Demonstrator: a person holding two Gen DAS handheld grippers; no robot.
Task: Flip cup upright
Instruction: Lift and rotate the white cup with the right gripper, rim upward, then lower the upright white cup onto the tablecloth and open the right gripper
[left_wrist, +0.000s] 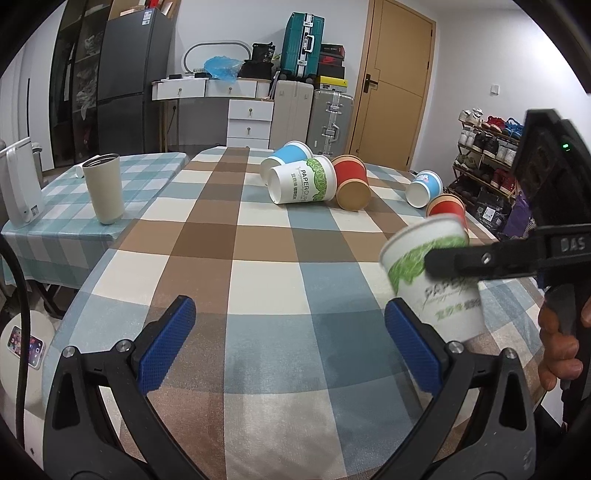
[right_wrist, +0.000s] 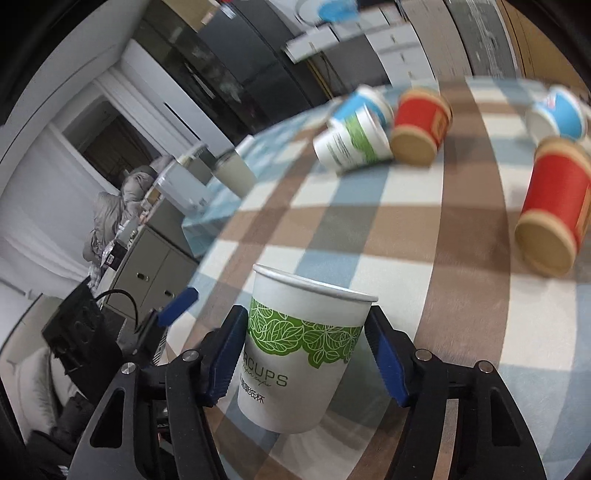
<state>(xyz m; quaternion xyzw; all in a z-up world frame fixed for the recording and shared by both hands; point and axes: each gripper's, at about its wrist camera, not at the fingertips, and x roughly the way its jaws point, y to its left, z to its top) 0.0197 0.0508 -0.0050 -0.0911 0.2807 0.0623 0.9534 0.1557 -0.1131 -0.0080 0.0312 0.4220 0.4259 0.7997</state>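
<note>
A white-and-green paper cup (right_wrist: 301, 350) is clamped mouth-up by the right gripper (right_wrist: 306, 354) at lower centre, apparently not yet set down; the left gripper (left_wrist: 288, 347) is held apart, empty.

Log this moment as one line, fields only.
right gripper: shut on green-leaf paper cup, mouth up | left gripper: open, empty | five cups lying on checked tablecloth

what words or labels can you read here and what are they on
"PAPERCUP", partly cut off: lying white and green cup.
"RCUPS", its start hidden by a jaw: held white and green cup, in the right gripper.
"DAS": the right gripper's black arm, left wrist view.
Chinese characters on both cups, script line, shoebox and fridge labels: too small or blurred.
</note>
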